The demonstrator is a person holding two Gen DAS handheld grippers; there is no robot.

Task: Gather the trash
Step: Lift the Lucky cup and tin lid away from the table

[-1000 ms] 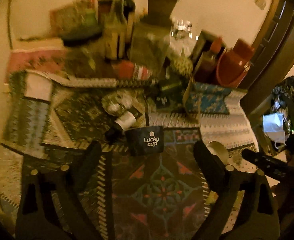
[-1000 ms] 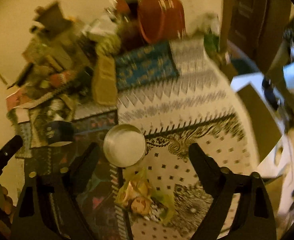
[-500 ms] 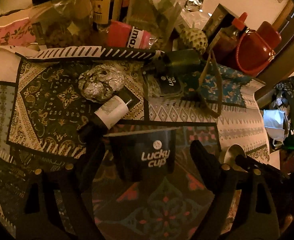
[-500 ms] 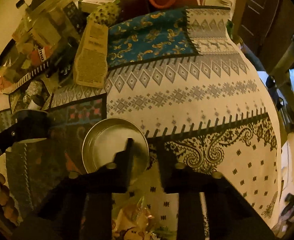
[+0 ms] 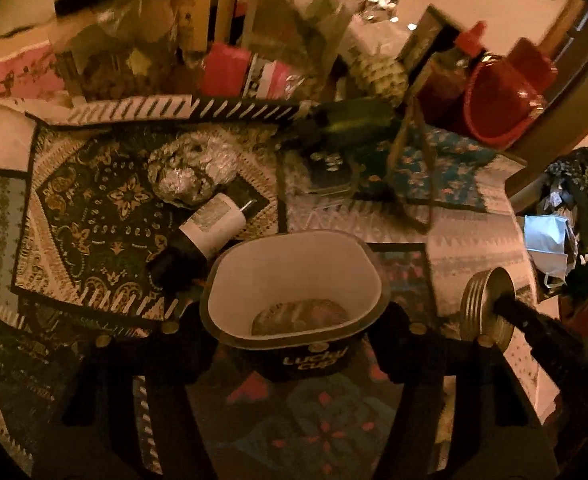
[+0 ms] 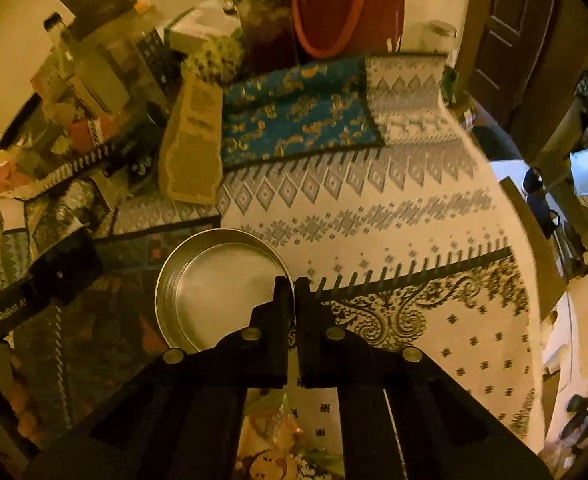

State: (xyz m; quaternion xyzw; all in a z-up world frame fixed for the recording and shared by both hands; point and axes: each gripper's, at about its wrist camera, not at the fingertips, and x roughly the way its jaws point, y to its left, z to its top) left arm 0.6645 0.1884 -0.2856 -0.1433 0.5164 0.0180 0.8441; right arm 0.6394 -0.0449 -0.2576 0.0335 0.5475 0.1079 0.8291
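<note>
Both tools are gripping. Left tool (image 5: 294,332) has just closed its jaws on the paper cup (image 5: 294,292), squeezing its rim oval; some crumpled scrap lies inside. It is light and soft, so hold its sides gently. Right tool (image 6: 294,284), at the cup's 3 o'clock, pinches the wall of the empty metal lid (image 6: 218,288), stiff and slippery, above the table (image 6: 373,208).

one paper cup (image 5: 294,280), one metal lid (image 6: 218,292), one foil ball (image 5: 192,170)

The dark paper cup (image 5: 294,304) says "Lucky cup" in white letters, and the black gripper arm (image 6: 18,308) says "GenRobot.AI".
</note>
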